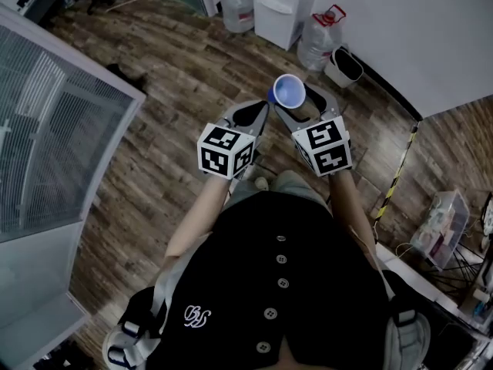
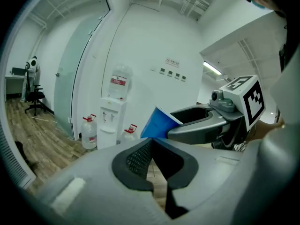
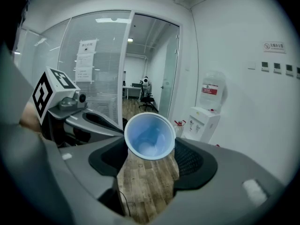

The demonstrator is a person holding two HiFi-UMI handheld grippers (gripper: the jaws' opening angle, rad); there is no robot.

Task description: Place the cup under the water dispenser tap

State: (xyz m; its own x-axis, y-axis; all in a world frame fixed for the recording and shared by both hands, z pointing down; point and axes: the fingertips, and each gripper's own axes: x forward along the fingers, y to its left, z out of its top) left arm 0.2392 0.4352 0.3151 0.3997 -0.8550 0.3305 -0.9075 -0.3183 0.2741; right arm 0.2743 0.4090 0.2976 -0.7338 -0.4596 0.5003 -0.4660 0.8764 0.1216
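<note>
Blue cup clamped in right gripper, tilted | left gripper closed, empty | dispenser well apart | risk: thin wall may buckle, cup slips in carry

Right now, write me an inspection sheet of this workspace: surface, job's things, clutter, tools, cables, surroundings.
Surface: wood-plank floor; no table seen.
Job's things: blue cup, empty, held off the floor; water dispenser ahead against the wall, nothing seen under its tap.
Clutter: water bottles on either side of the dispenser; bin; plastic box at the right.
Tools: right tool shut on the cup; left tool shut, empty.
Cables: thin cables near the plastic box; striped tape on the floor.
Surroundings: white wall; glass partition with blinds on the left.
</note>
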